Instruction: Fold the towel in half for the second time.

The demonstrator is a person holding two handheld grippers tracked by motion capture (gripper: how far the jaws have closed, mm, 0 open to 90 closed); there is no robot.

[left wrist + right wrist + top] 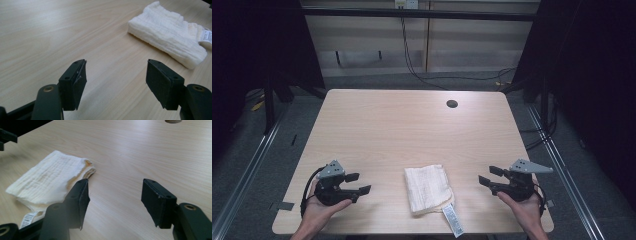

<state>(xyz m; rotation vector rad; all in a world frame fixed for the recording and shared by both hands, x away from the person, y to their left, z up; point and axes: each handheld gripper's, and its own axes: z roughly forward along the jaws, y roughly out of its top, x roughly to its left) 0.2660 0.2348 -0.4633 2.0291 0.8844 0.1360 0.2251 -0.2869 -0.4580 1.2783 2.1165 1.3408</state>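
Grippers sit low over the near edge of the desk [362,110], one on each side of a folded cloth, and both are empty. The left gripper [358,184] has its jaws spread wide with nothing between them, and in the left gripper view they frame bare wood, with the cloth [172,35] lying ahead and off to one side, well apart from the pads. The right gripper [490,176] is just as wide, also holding nothing; in the right gripper view its jaws point past the cloth's folded corner [50,178], near it but not touching. The cloth [428,189] is cream, ribbed and folded into a thick rectangle close to the near edge, with a white care label [452,220] sticking out from its near corner toward the desk's rim. Farther off there is a round cable hole [452,104] in the desk top. By my reading the cloth lies folded and free, and neither side has begun a grasp. A next grasp would call for bringing a gripper in low and level to a cloth edge, so one pad can slide under the layers before closing.
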